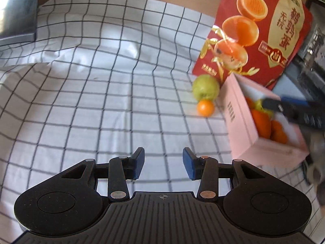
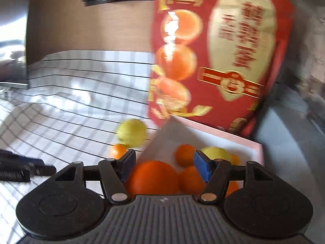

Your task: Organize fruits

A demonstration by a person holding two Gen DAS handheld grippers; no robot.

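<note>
Checked cloth (image 1: 113, 85) underfoot; red carton (image 1: 256, 32) behind. Your pink box (image 1: 241, 118) already holds oranges. Green fruit (image 1: 205, 89) and small orange (image 1: 205, 107) lie touching, just beside it: light, round, rollable; grip across their middles. Left gripper (image 1: 163, 163) and right gripper (image 2: 164, 167): both spread, empty.

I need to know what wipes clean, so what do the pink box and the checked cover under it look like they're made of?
Pink box: probably matte card or paperboard, with flat thin walls, crisp folded edges and no shine. Checked cover: looks like woven cloth, since it lies in soft wrinkles and folds and its grid lines bend with them.
</note>
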